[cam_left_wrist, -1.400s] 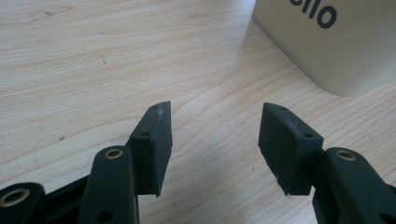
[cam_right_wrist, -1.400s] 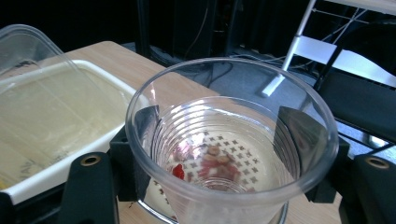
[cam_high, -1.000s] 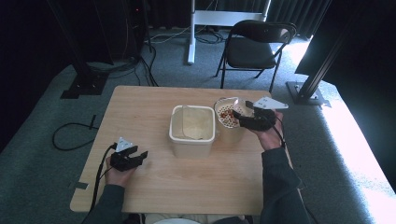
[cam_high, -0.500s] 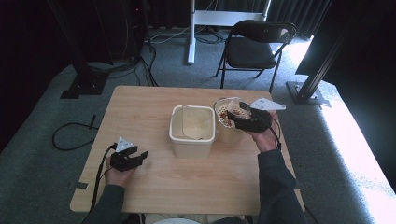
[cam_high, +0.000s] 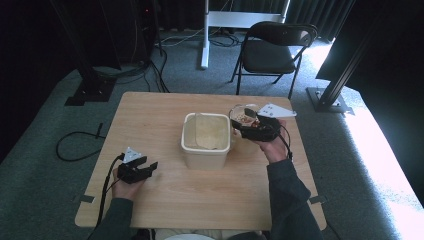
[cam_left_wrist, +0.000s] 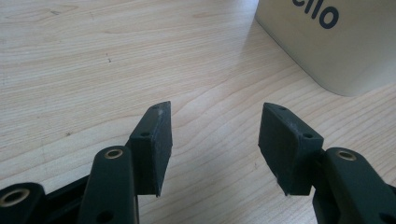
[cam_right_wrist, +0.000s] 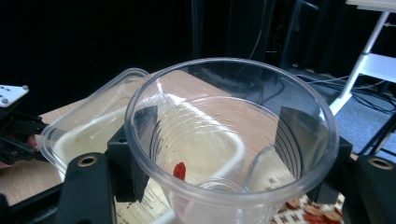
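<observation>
In the right gripper view, a clear ribbed plastic cup (cam_right_wrist: 233, 154) is seen clamped between the 2 black jaws of the right gripper (cam_right_wrist: 219, 154), 1 pad pressed on each side of its wall; these jaws have just been opening slightly with the cup between them. A single red scrap (cam_right_wrist: 180, 170) clings inside the cup, a detail too small to be made out in the high view. From above, the cup (cam_high: 243, 116) is seen held beside the right rim of the cream rectangular plastic tub (cam_high: 206, 140), near the right edge of the wooden table (cam_high: 150, 115). Its long axis is tilted, with the mouth turned toward the gripper's camera. Dark lettering on the tub's wall (cam_left_wrist: 327, 37) is revealed in the left gripper view. The left gripper (cam_left_wrist: 215, 144) is seen resting wide open and empty, low over the tabletop.
</observation>
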